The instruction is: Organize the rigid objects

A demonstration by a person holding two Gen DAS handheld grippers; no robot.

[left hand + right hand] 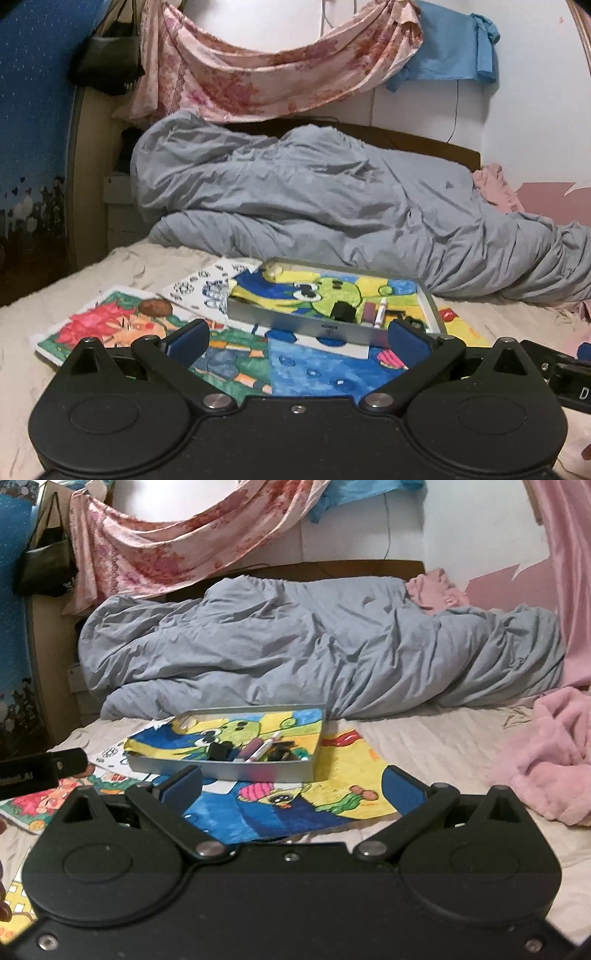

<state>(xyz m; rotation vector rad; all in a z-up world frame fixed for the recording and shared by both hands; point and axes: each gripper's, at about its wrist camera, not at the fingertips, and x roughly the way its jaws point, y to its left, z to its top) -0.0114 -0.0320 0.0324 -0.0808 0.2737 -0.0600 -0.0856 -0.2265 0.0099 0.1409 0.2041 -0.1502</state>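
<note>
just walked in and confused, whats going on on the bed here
A person holds two grippers over a bed, tidying small items. A metal tray sits on coloured drawings, with a marker and other small pieces gathered at its near end. The left gripper and right gripper are both open, holding nothing, just short of the tray. A grey duvet is bunched up behind.

Tin [332, 326] on drawings [236, 369], duvet [332, 184] behind

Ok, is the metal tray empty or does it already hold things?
Not empty: the metal tray holds a white marker and small dark items.
</note>
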